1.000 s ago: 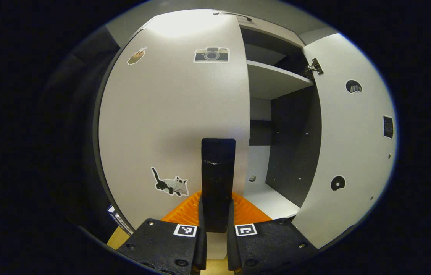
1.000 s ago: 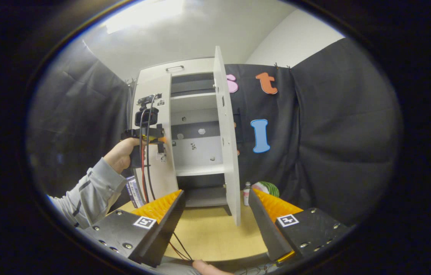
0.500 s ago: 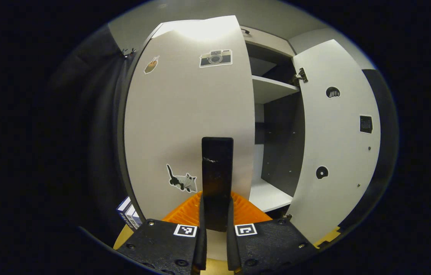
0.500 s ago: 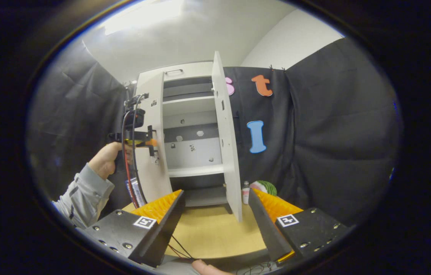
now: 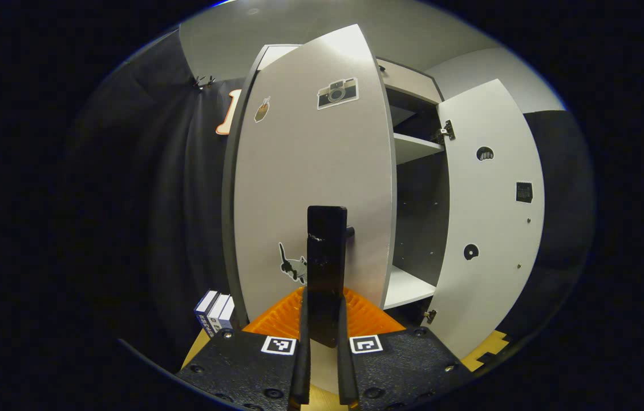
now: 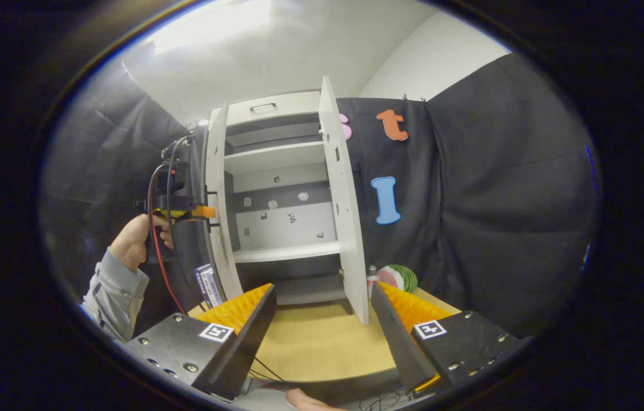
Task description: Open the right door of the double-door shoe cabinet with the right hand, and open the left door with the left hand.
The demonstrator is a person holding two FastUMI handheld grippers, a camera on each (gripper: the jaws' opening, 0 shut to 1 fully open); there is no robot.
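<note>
The white shoe cabinet stands on the table with both doors swung out. Its left door, which carries a few stickers, has a black vertical handle. My left gripper is shut on that handle, one finger on each side. The right door stands wide open beside it, apart from both grippers. In the right gripper view, the left door is seen almost edge-on, with the left gripper and a person's hand at its outer face. My right gripper hangs open in front of the cabinet, holding nothing.
The cabinet rests on a wooden table top. Small boxes stand by its left foot. A watermelon-patterned ball and a small bottle sit behind the right door. A drawer tops the cabinet.
The left door has swung farther open, with my left gripper holding its handle and moving outward to the left. My right gripper has hardly moved.
</note>
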